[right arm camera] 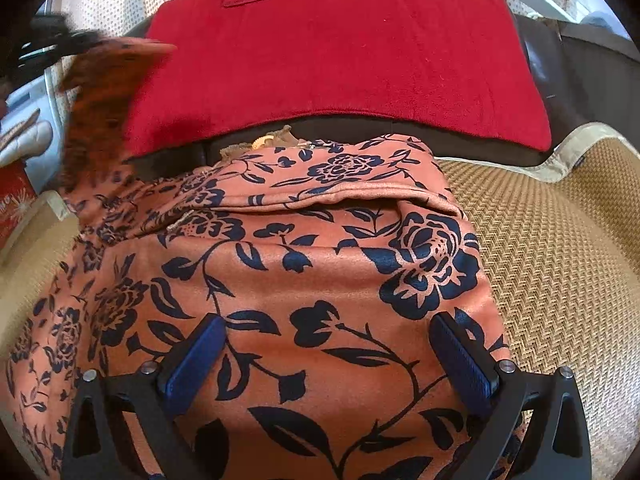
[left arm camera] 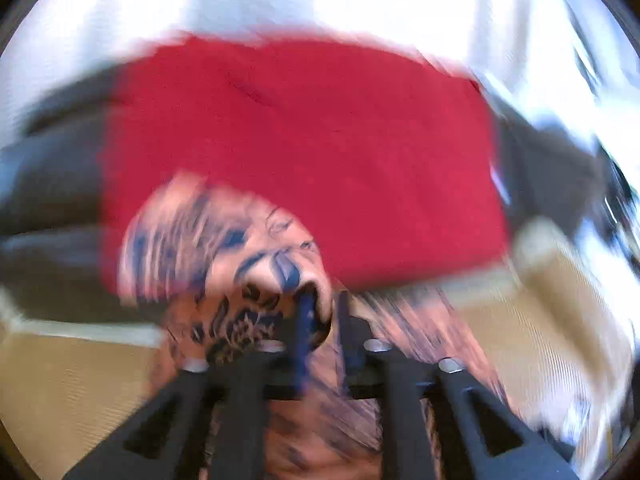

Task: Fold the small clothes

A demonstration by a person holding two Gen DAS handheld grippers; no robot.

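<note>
An orange garment with dark blue flowers [right arm camera: 320, 272] lies on a woven mat [right arm camera: 560, 264], partly folded with a folded edge across its far part. My right gripper [right arm camera: 328, 356] is open, its blue pads [right arm camera: 192, 360] spread just above the near part of the garment, holding nothing. My left gripper [left arm camera: 320, 316] is shut on a bunched part of the same garment [left arm camera: 248, 272] and holds it lifted; that view is motion-blurred. In the right wrist view the lifted cloth [right arm camera: 100, 92] rises at the far left, blurred, under the left gripper's dark shape [right arm camera: 52, 40].
A red cushion [right arm camera: 340, 52] leans on a dark sofa back [right arm camera: 560, 52] just behind the garment; it also fills the left wrist view [left arm camera: 300, 140]. A red box [right arm camera: 12, 196] and a white object [right arm camera: 24, 136] sit at the far left. Pale curtains hang behind.
</note>
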